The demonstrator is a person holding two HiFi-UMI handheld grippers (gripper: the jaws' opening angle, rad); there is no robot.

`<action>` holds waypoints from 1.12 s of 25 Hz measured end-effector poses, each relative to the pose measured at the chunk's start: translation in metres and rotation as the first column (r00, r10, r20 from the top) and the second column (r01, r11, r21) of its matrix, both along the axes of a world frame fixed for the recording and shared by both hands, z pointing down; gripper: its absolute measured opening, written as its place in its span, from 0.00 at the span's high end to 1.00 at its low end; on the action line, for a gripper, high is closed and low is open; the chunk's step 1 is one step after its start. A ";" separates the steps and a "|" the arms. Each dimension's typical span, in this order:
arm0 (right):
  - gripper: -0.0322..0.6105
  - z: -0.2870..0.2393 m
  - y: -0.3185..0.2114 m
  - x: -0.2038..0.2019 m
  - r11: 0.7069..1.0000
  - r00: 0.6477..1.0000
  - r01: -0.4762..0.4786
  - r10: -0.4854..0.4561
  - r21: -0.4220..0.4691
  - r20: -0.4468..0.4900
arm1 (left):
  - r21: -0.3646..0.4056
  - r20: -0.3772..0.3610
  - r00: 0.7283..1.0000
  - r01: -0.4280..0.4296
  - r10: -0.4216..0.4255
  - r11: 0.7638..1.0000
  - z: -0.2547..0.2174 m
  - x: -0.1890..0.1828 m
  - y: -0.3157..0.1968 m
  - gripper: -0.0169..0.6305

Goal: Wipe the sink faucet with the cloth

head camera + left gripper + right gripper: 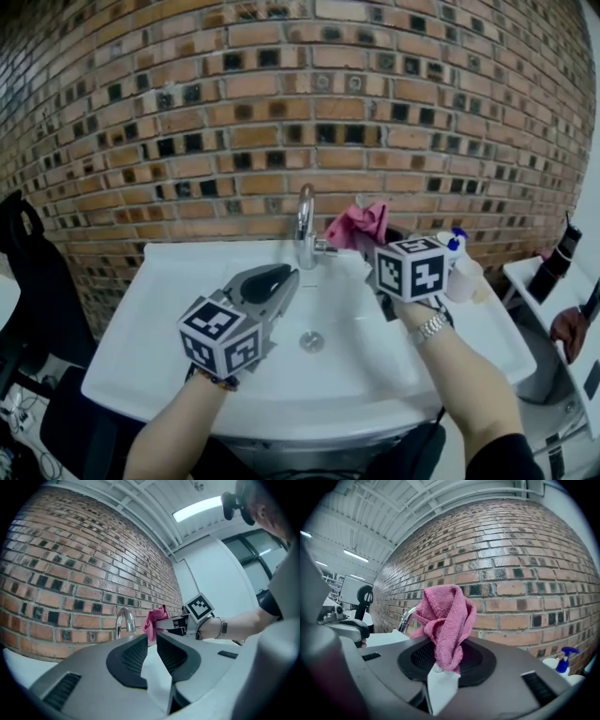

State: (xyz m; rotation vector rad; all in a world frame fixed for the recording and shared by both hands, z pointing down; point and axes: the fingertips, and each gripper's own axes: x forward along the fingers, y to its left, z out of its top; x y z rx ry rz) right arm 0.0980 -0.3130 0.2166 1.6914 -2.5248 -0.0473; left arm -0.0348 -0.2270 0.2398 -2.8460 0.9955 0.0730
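A chrome faucet stands at the back of the white sink, against the brick wall. Just right of it, my right gripper is shut on a bunched pink cloth, held level at spout height. In the right gripper view the cloth rises out of the pads of the right gripper, with the faucet behind it to the left. My left gripper hovers over the basin in front of the faucet. In its own view the left gripper shows a narrow empty gap, and the faucet and cloth lie ahead.
A spray bottle with a blue top stands on the sink's right rim, close behind my right hand. The drain is in the basin's middle. A black chair is at the left, and a white shelf at the right.
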 end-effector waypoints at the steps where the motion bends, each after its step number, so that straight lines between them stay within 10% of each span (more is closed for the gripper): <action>1: 0.80 -0.002 0.010 -0.002 1.000 1.000 0.007 -0.007 0.003 0.007 | 0.006 0.005 1.000 0.001 -0.001 1.000 0.000 0.000 0.008 0.87; 28: 0.80 0.016 0.267 -0.044 0.993 0.993 0.100 -0.104 0.066 0.060 | 0.087 -0.030 0.997 0.079 -0.077 0.993 -0.007 -0.017 0.208 0.97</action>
